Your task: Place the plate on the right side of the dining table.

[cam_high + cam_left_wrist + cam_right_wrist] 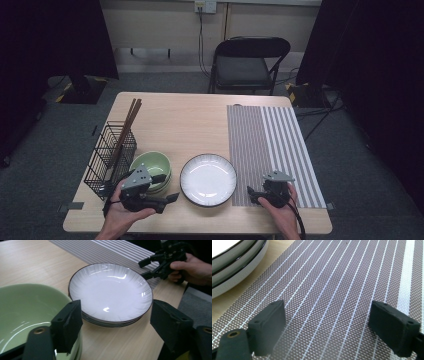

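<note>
The left gripper hovers just short of the stack of white plates, its jaws apart with nothing between them; in the left gripper view they frame the near rim of the stack. The right gripper sits on the other side of the plates, low over the striped placemat, its jaws also spread wide and empty. The plates stand near the front edge of the table, between the green bowls on the left-gripper side and the placemat, whose edge lies just beside their rim. Beyond the bowls, farther from the plates, a black wire basket holds chopsticks. The plates look like glazed ceramic: stiff, fairly heavy as a stack, slick under the pads and liable to chip or break if dropped. There seem to be three, though the rims are hard to count. The thin, dark-edged rim is probably the only place narrow enough to pinch, so a grip there on the top plate alone, with the pads well onto the flared lip, seems safest.
</note>
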A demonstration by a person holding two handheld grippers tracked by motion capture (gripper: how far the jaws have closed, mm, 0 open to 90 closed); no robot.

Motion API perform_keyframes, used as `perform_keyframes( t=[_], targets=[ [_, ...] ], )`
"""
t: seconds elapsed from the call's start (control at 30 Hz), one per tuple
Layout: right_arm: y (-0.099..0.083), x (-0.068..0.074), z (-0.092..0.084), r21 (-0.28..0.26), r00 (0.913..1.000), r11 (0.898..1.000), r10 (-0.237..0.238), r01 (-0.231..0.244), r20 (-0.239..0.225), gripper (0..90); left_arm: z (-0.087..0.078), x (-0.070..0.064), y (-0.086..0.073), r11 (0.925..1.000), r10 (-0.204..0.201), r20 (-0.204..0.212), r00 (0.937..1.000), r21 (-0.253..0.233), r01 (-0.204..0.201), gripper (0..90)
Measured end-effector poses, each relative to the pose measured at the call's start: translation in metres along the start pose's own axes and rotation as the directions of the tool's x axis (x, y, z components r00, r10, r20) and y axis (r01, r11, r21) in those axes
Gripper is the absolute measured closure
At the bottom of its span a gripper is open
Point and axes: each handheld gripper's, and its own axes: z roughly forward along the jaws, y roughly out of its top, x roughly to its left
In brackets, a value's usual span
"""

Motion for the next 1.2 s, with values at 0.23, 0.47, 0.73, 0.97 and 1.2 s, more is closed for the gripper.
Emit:
perform_keyframes(
  t=[0.23, 0.47, 0.73, 0.97, 1.2],
  targets=[
    [0.003, 0.002, -0.003, 0.013, 0.9998, 1.000, -0.015, 0.015, -0.009, 17.7, 0.004, -0.002, 0.002, 1.0000, 0.008, 0.004, 1.0000, -0.001, -0.008, 28.1],
    [0.009, 0.006, -0.007, -0.001, 0.9991, 1.000, -0.016, 0.016, -0.040, 21.3, 0.005, -0.006, 0.003, 0.9997, 0.026, 0.014, 0.9996, -0.002, -0.025, 33.5],
    [0.021, 0.010, -0.018, -0.043, 0.9972, 0.999, -0.021, 0.017, -0.072, 29.2, 0.008, -0.011, 0.004, 0.9998, 0.018, 0.027, 0.9995, 0.002, -0.018, 47.6],
    [0.038, 0.006, -0.025, -0.075, 0.9915, 0.997, -0.012, 0.002, -0.130, 35.7, 0.012, -0.009, 0.006, 0.9999, 0.014, 0.034, 0.9993, 0.009, -0.014, 49.4],
    [0.054, 0.008, -0.026, -0.103, 0.9845, 0.994, -0.035, 0.018, -0.172, 41.9, 0.020, -0.013, 0.007, 0.9999, 0.002, 0.068, 0.9977, 0.015, -0.003, 54.8]
  ],
)
